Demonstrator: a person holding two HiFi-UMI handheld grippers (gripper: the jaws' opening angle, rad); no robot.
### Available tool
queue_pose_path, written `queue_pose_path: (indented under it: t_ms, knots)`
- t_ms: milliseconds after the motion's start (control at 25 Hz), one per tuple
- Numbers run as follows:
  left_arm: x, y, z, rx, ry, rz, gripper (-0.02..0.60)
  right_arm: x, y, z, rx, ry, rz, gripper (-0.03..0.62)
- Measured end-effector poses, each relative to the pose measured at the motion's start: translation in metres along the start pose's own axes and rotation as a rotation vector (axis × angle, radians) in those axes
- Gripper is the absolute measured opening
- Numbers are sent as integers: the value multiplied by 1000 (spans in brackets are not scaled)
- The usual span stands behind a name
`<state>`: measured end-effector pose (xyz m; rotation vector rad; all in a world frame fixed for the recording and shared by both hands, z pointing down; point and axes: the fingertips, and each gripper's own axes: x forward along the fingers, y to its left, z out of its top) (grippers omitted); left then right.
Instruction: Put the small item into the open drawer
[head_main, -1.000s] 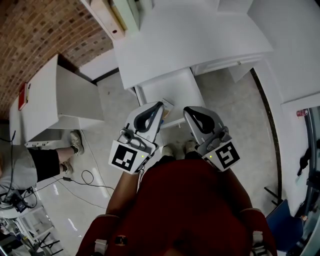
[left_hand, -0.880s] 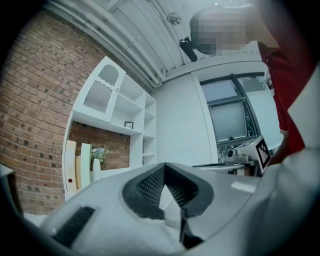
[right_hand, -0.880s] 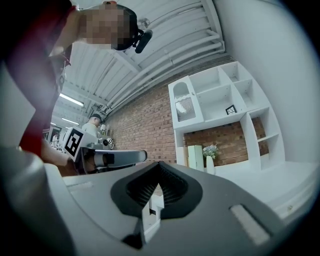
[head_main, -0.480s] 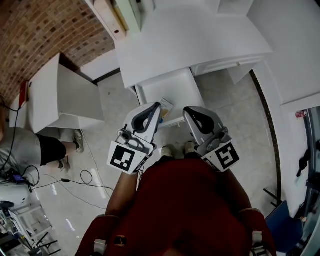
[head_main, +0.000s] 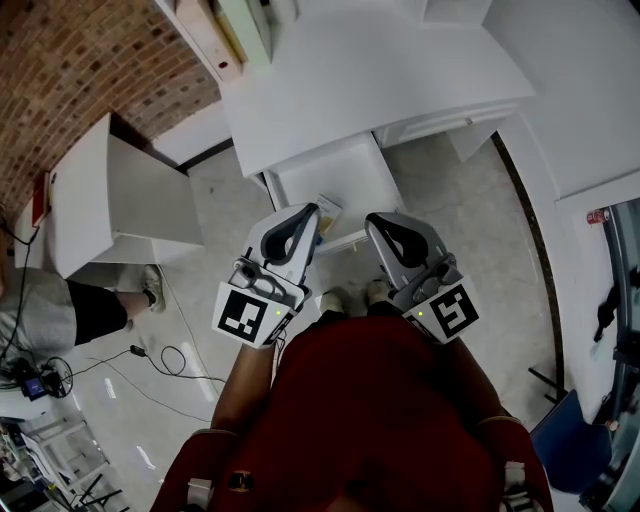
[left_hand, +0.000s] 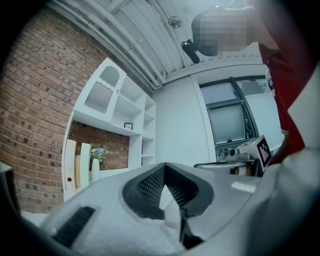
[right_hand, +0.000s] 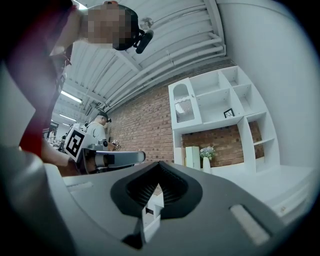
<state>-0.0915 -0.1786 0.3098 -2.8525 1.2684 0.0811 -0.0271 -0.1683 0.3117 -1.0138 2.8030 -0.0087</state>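
Observation:
In the head view a white drawer stands pulled out from a white desk. A small packet lies at the drawer's front edge, partly hidden behind my left gripper. That gripper is shut and holds nothing; in its own view its tips meet with nothing between them. My right gripper is held beside it near my chest, also shut and holding nothing; in its own view its tips meet too. Both grippers point up and away from me, toward the wall shelves.
A white cabinet stands at the left by a brick wall. Another person's leg and cables are on the floor at the left. White wall shelves rise behind the desk.
Both grippers stay where they were, shut. The head view has shifted slightly, and the person at the left has moved about.

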Motion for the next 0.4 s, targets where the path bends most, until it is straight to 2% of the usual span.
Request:
queue_pose_path:
  t_ms: [400]
  knots:
    - [-10,11,-3,-7,0,-7,8,9,8,-4,-11,17,-5,11]
